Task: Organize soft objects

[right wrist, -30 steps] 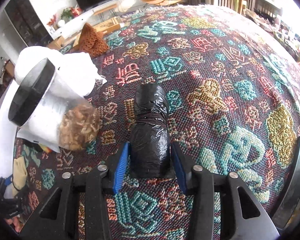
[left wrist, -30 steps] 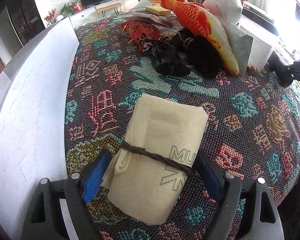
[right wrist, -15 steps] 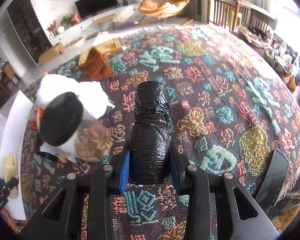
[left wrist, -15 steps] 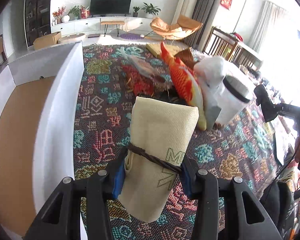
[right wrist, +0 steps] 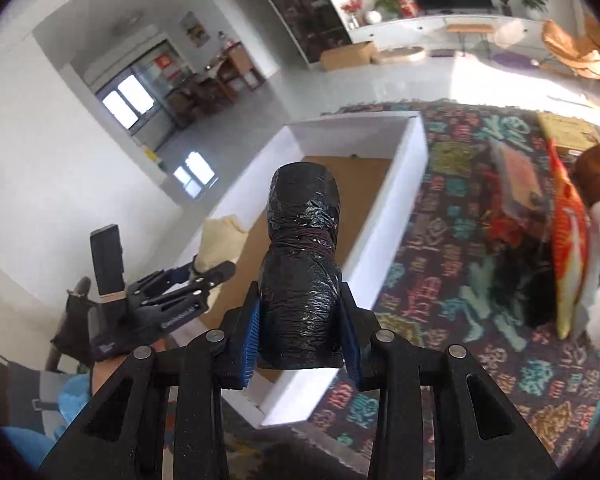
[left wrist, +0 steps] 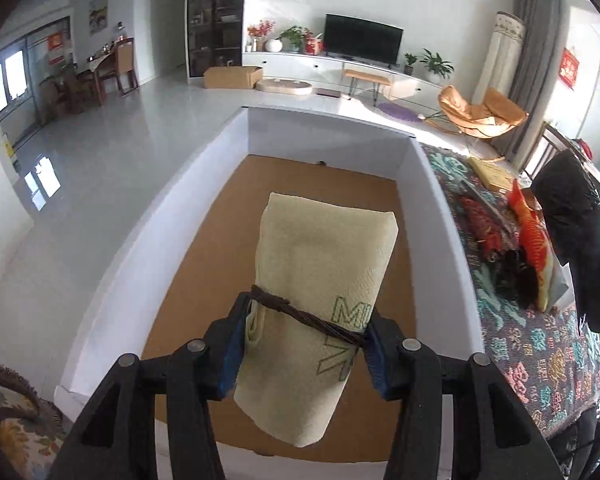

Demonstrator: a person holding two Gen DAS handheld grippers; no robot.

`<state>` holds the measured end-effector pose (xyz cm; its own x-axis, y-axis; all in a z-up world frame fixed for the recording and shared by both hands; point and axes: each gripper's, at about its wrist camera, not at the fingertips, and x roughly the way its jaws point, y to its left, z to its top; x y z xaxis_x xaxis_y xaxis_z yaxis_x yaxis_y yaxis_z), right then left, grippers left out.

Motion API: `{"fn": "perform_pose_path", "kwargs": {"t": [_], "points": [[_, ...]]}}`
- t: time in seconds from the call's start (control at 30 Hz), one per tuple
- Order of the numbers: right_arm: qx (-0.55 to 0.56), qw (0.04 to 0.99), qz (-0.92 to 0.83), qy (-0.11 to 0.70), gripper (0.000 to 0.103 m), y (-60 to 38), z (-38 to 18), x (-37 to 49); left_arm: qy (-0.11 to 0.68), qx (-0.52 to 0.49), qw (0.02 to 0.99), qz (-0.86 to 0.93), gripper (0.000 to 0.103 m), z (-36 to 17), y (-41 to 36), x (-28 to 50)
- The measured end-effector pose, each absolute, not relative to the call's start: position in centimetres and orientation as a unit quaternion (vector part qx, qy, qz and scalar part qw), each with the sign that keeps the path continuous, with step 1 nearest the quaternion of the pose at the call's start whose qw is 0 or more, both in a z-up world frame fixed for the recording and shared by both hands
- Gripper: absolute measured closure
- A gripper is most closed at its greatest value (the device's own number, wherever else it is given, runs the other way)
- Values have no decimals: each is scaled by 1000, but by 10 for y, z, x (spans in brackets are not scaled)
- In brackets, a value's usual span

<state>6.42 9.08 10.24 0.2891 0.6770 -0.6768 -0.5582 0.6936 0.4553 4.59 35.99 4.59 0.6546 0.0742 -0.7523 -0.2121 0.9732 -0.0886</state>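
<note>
Item one: a cream woven cloth bundle, rolled and tied round the middle with a dark brown cord (left wrist: 320,292). We are pinching it in the left tongs (left wrist: 304,354), blue pads pressing on either side just at the cord, where the roll is tightest and least likely to slump. The jaws are easing slightly apart, yet the bundle is sitting firmly between them. We are holding it in the air over the brown floor of the white-walled open box (left wrist: 432,200), towards its near edge, since the box looks to be where the soft things are being collected.

Item two: a black crinkled plastic-wrapped roll, bound at its waist with dark thread (right wrist: 302,264). We are gripping its lower half in the right tongs (right wrist: 300,340), whose jaws are likewise loosening a little around it. It is hanging above the box's near right corner, not yet fully inside the walls.

Remaining stock: an orange and white plush fish (right wrist: 566,236) and other soft pieces are lying in a heap on the patterned multicolour woven rug (right wrist: 440,280) beside the box's right wall, awaiting collection.
</note>
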Motion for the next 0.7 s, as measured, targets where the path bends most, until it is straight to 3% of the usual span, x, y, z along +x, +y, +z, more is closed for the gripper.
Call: {"fn": "perform_pose_path", "kwargs": {"t": [0.03,0.07,0.1,0.37,0.57,0.7], "points": [[63,795,394,458,59,104,96,66,410,-85,903,94,29,43,367,43],[66,788,399,464,40,114,91,67,411,-86,901,108,20,40,373,41],[72,786,400,466,30,117,88,66,409,-87,900,121,10,37,377,39],[28,850,311,425,30,43,72,51,400,-119,904,93,9,31,358,46],[6,875,140,463,29,-66,-7,35,384,-91,917,-48,9,47,244,58],[43,873,20,485,29,-139,-44,24,399,-63,904,-139,3,35,158,66]]}}
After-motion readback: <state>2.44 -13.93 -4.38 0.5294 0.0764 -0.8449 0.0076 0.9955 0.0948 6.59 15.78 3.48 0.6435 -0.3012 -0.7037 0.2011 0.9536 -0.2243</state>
